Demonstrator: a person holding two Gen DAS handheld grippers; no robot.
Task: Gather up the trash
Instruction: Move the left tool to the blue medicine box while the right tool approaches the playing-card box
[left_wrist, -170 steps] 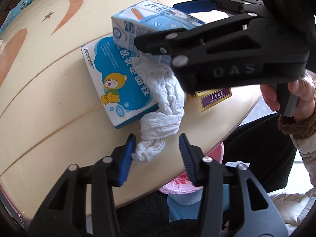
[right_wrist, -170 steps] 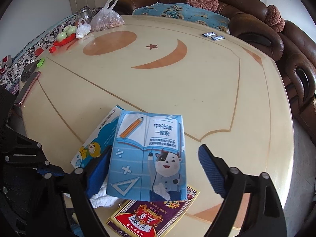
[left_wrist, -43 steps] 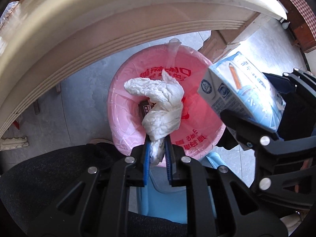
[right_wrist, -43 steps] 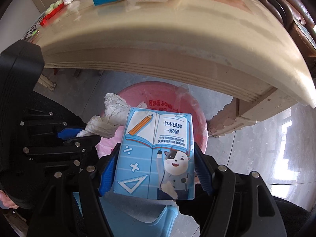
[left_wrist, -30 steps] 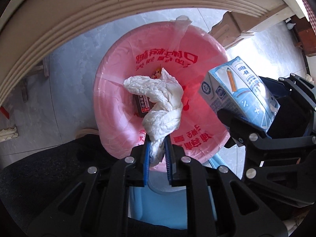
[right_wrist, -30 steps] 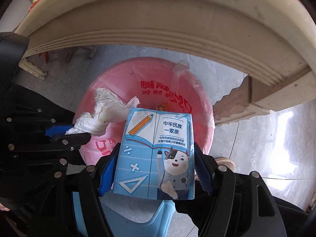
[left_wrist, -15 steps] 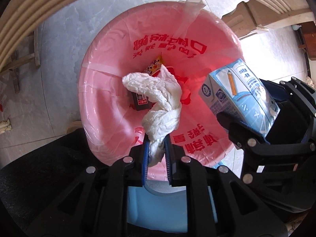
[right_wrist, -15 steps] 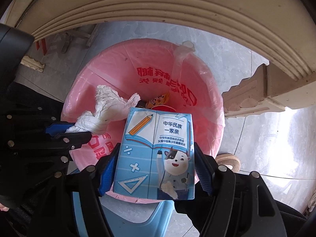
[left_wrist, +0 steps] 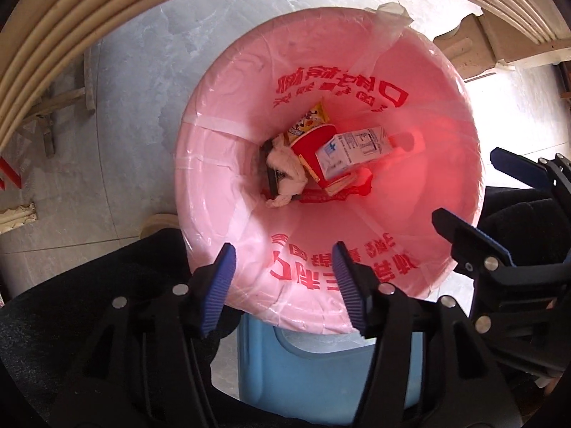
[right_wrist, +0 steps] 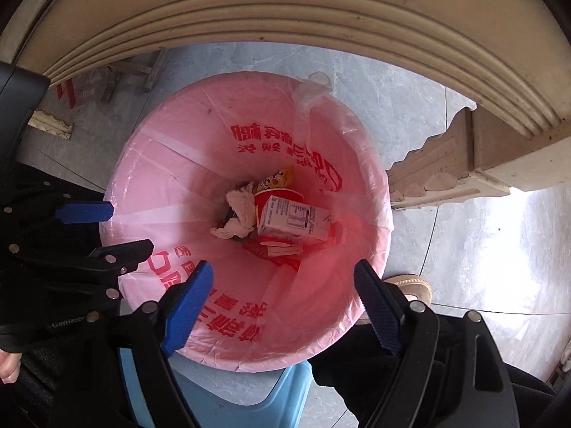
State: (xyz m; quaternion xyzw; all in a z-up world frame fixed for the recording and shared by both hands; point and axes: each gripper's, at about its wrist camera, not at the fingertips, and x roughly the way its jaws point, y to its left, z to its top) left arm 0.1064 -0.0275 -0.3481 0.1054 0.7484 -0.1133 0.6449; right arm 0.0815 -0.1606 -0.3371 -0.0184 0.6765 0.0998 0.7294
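A bin lined with a pink bag (left_wrist: 214,164) (right_wrist: 160,185) stands on the floor straight below both grippers. The white crumpled tissue (left_wrist: 285,174) (right_wrist: 239,214) and the blue-and-white milk carton (left_wrist: 353,153) (right_wrist: 292,219) lie loose at its bottom, beside a red cup (left_wrist: 310,142) and a yellow wrapper (left_wrist: 310,121). My left gripper (left_wrist: 282,260) (right_wrist: 128,228) hangs over the near rim, its jaws opening with nothing between them. My right gripper (right_wrist: 282,274) (left_wrist: 465,185) is beside it, jaws also opening and empty.
The cream table's ribbed edge (left_wrist: 53,18) (right_wrist: 285,18) arches over the bin, with a carved table leg (right_wrist: 446,164) to the right. A blue stool (left_wrist: 321,367) (right_wrist: 249,385) sits under the near rim. A person's dark trouser leg (left_wrist: 71,321) and shoe (right_wrist: 410,285) flank it.
Both grippers have opened. The tissue has dropped from the left one and the carton from the right one, and both now lie at the bottom of the bin.
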